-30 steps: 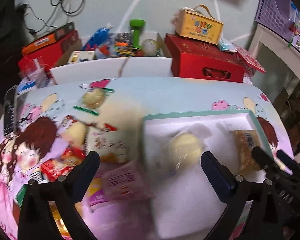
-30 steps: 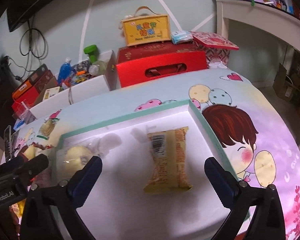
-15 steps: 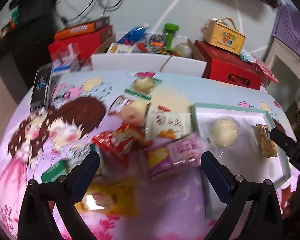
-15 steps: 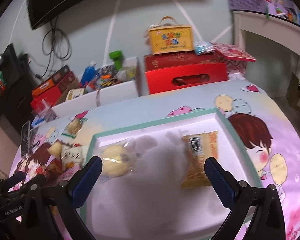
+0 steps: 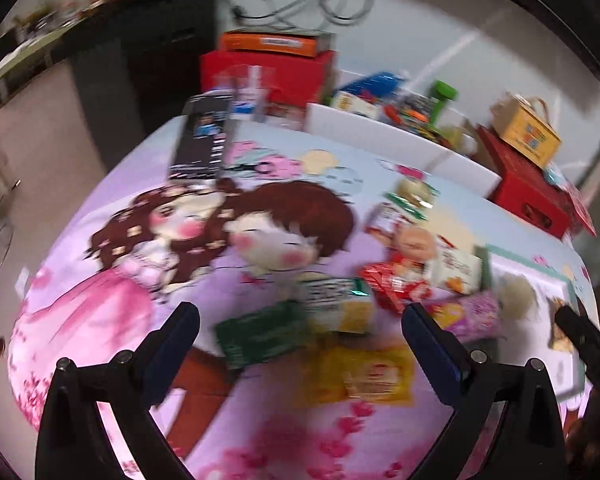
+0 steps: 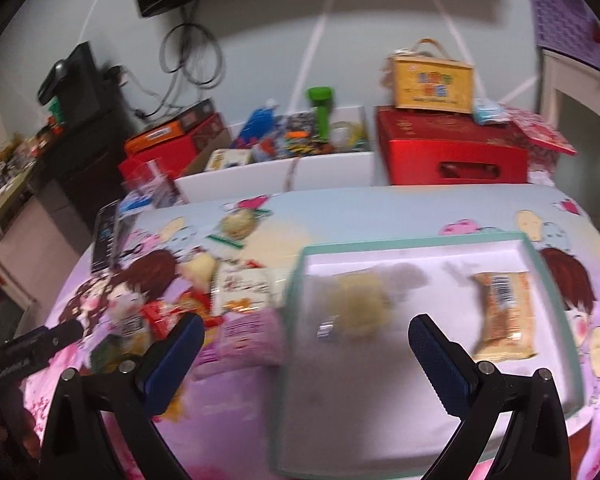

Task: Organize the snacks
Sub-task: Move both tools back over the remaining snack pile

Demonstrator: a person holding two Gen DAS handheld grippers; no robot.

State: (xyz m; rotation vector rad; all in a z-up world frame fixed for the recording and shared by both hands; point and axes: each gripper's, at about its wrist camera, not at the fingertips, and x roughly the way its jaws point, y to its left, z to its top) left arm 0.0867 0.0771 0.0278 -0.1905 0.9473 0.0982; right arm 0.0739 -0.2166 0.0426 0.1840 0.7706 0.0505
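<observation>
I had both grippers, left (image 5: 300, 334) and right (image 6: 306, 340), spread wide and empty. Two snacks lay in the tray (image 6: 420, 240); the other snacks (image 5: 404, 280) sat piled just left of it.

A white tray with a mint-green rim (image 6: 416, 240) lies flat on the cartoon-print cover. Inside it, a round pale bun in clear wrap (image 6: 360, 306) sits toward its left end and an orange-brown packet with a barcode (image 6: 506, 316) lies lengthwise toward its right end. Just left of the tray, loose snacks crowd together: a pink packet (image 6: 248, 334), a white pouch (image 6: 244, 290), red wrappers (image 5: 396, 284), a green packet (image 5: 260, 330) and a yellow one (image 5: 364, 372).
</observation>
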